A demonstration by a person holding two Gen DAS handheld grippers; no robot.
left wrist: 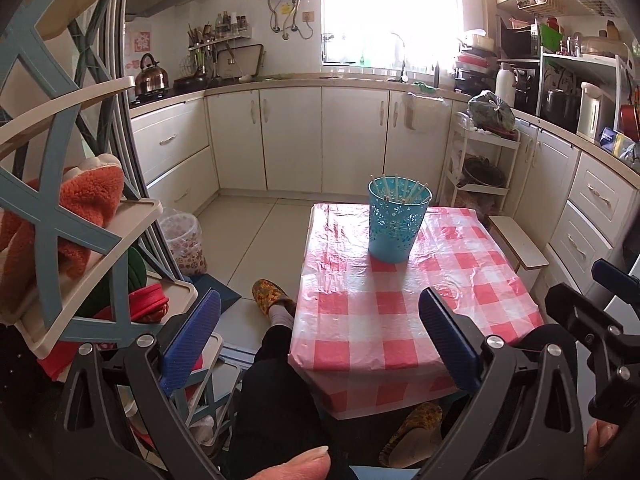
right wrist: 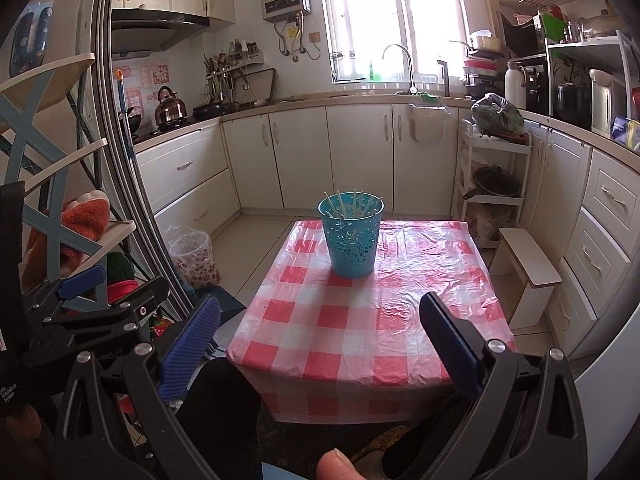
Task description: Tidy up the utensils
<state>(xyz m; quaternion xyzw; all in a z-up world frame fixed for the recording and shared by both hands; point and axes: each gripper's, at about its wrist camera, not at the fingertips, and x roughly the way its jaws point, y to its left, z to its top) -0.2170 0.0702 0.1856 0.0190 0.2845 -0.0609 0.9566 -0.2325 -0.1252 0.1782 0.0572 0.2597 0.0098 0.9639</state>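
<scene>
Only readable bits are on the left gripper (right wrist: 80, 292): "Acquisition System" on its side, rest too blurry.

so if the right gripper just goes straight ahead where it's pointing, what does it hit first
Probably the blue cup of sticks on the checked table. The right gripper is open and nothing else lies between, though its height over the table is hard to judge.

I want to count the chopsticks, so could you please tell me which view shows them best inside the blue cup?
The right wrist view: the chopsticks stand nearly centred, with the cup mouth facing the camera. The left wrist view shows them too, but off to the right and paler against the cabinets.
</scene>
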